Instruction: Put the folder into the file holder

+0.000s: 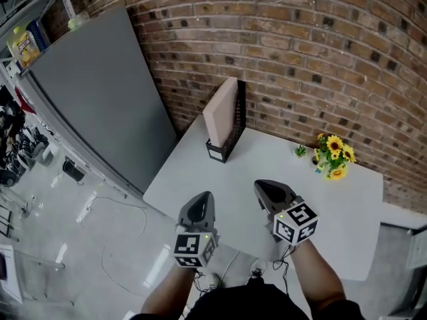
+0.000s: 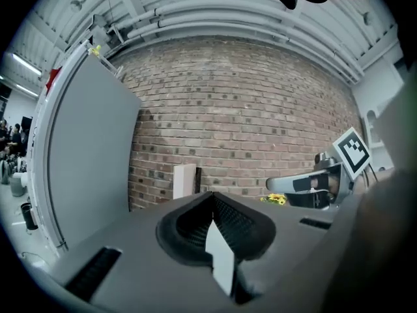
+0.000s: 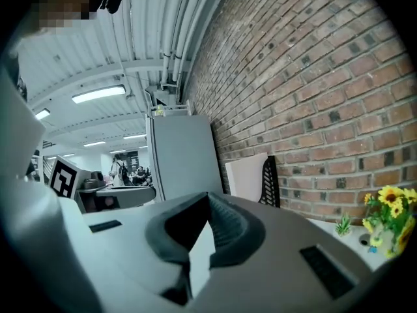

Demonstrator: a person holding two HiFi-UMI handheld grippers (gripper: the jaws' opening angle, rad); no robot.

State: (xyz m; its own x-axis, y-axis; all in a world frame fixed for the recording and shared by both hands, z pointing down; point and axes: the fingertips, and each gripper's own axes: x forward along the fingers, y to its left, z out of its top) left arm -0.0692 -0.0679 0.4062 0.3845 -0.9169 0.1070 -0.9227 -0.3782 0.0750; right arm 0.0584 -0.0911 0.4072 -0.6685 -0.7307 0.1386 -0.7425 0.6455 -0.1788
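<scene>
- While both grippers hover at the near edge of the white table (image 1: 333, 205), neither one holds anything.
- The left gripper (image 1: 201, 201) has its jaws pressed fully together. In the left gripper view the two ribbed pads (image 2: 229, 222) meet in one seam with nothing between them.
- The right gripper (image 1: 268, 188) is closed the same way, pad against pad and empty. It sits at about three o'clock from the left one, close beside it but apart.
- The folder (image 1: 221, 112), pale pink, stands on edge inside the black mesh file holder (image 1: 239, 109), with the holder's mesh wall rising along its right face.
- Holder and folder sit at the table's far left corner, close to the brick wall (image 1: 300, 45). That is about twelve o'clock from the left gripper and eleven o'clock from the right, well apart from both.
- A small bunch of sunflowers (image 1: 333, 155) stands on the table at about one o'clock from the right gripper, well apart from the holder.
- A large grey panel (image 1: 100, 92) leans up at about ten o'clock from the left gripper, off the table.
</scene>
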